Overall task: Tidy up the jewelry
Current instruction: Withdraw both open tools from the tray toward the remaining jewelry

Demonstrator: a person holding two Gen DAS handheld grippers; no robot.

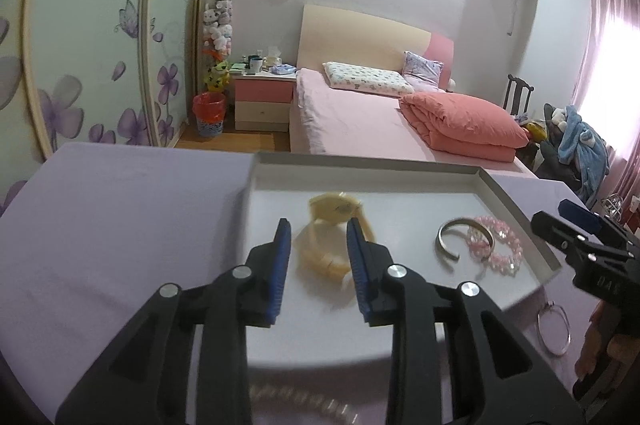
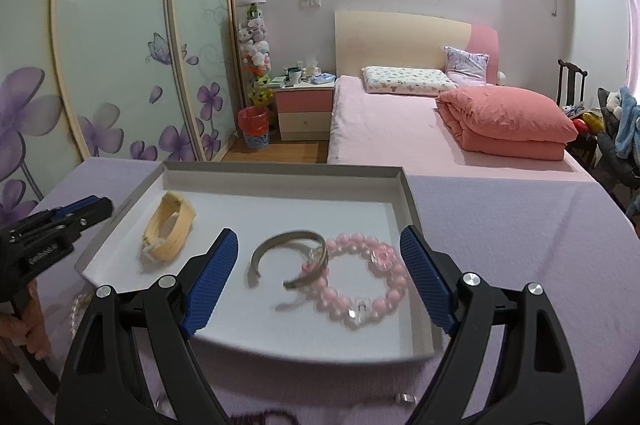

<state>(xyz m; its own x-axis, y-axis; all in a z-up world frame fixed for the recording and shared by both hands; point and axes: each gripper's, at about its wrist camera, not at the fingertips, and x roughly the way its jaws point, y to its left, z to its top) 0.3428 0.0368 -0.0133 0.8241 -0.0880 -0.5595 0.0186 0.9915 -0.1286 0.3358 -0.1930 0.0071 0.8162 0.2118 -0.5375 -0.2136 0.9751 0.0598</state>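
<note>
From the left wrist, we see our left gripper [image 1: 316,245] partly open, gripping nothing; the cream-yellow banded watch [image 1: 332,237] lies loose between its jaws in the shallow white tray [image 1: 516,209]. From the right wrist, our right gripper [image 2: 318,277] gapes wide and empty, with the open silver metal bangle [image 2: 290,257] and pink beaded bracelet [image 2: 360,281] between its jaws.

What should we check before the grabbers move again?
1. Yellow bracelet lying inside the tray: ok.
2. Left gripper let go of it, pads apart: ok.
3. Right gripper open and empty: ok.
4. Metal cuff separate from the pink bead bracelet: not ok, they overlap.
5. All jewelry in the tray: not ok, a thin silver bangle lies outside on the purple cloth.
</note>
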